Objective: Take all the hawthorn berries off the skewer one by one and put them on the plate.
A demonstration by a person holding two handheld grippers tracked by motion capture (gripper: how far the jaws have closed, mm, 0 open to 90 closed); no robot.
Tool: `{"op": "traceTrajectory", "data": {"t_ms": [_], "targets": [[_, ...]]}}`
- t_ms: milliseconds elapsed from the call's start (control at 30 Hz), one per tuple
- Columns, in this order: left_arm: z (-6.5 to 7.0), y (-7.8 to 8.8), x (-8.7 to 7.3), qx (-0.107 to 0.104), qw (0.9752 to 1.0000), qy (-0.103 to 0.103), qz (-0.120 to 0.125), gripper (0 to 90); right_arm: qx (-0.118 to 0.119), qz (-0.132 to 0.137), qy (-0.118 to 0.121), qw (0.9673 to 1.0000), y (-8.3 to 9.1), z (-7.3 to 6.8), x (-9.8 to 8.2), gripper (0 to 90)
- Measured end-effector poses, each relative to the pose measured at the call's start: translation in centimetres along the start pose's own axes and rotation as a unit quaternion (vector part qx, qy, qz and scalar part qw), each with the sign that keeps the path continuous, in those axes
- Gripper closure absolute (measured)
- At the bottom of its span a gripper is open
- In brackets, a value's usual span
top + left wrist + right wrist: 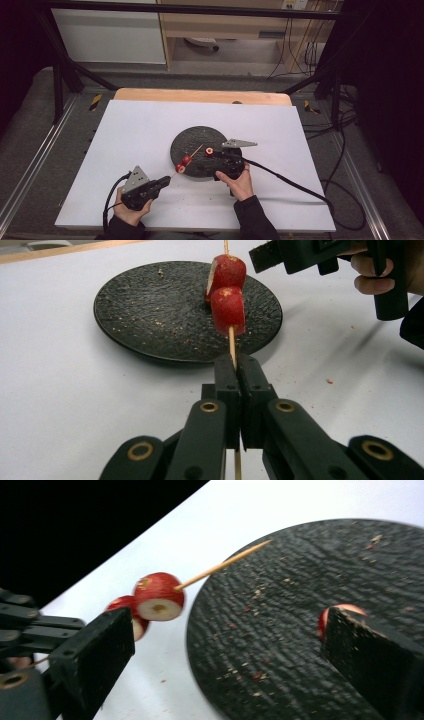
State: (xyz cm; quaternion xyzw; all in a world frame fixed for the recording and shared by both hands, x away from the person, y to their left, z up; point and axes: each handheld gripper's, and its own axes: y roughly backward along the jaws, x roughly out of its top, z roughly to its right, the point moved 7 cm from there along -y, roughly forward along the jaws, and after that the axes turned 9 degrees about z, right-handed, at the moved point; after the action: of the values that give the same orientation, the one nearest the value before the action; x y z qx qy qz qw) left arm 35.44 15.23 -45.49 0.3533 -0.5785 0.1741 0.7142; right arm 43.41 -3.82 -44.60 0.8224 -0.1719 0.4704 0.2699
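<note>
Black jaws of my left tool [239,371] sit clenched on the bare end of a thin wooden skewer [232,344], which runs up and away over the near rim of the dark round plate [150,310]. Two red, white-fleshed fruit pieces [227,290] are already threaded on it, touching one another, one just behind the other. A third red piece [209,151] lies loose on the plate, just beside my right tool [222,155], whose jaws stand wide apart and released, with nothing pressed between them; in the right gripper view that piece peeks out behind the far jaw.

As I judge it, the step in hand is to pick up that loose piece and push it onto the free, pointed tip [260,545]. To do it well I keep the left tool steady and the skewer level, since the stick is slender and would likely flex or snap under a sideways load. I should close on the piece's rounded red sides, gently, because the flesh looks soft and wet and could crush or slip. Then I line its middle up with the point and slide it straight along the stick.

The plate is matte and pebbled, dusted with small crumbs and red specks. The desk [130,125] has a smooth, pale covering with a few red flecks near the plate.
</note>
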Motion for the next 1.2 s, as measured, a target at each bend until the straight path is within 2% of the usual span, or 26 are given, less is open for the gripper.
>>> {"op": "traceTrajectory", "data": {"t_ms": [133,333,533,633,933,1200], "targets": [[0.1,0.0,0.0,-0.001,1.0,0.0,0.001,88.2,0.007,0.001,0.005,1.0,-0.3,-0.6,0.0,10.9],[0.3,-0.1,0.1,-0.002,1.0,0.0,0.001,88.2,0.018,0.019,-0.003,0.9997,-1.0,-1.4,0.3,19.2],[0.6,-0.3,0.0,-0.005,1.0,-0.001,0.0,88.2,0.031,0.018,-0.009,0.9993,-1.7,-1.9,0.1,28.4],[0.8,-0.3,0.0,-0.008,1.0,-0.004,-0.001,88.2,0.03,0.014,-0.011,0.9994,-1.8,-1.8,-0.2,32.9],[0.9,-0.4,0.1,-0.01,0.9999,-0.006,0.002,88.2,0.046,0.005,-0.02,0.9987,-1.7,-2.1,-0.3,51.0],[0.9,-0.4,0.1,-0.01,0.9999,-0.005,0.002,88.2,0.053,0.004,-0.032,0.998,-1.8,-2.2,-0.3,53.9]]}}
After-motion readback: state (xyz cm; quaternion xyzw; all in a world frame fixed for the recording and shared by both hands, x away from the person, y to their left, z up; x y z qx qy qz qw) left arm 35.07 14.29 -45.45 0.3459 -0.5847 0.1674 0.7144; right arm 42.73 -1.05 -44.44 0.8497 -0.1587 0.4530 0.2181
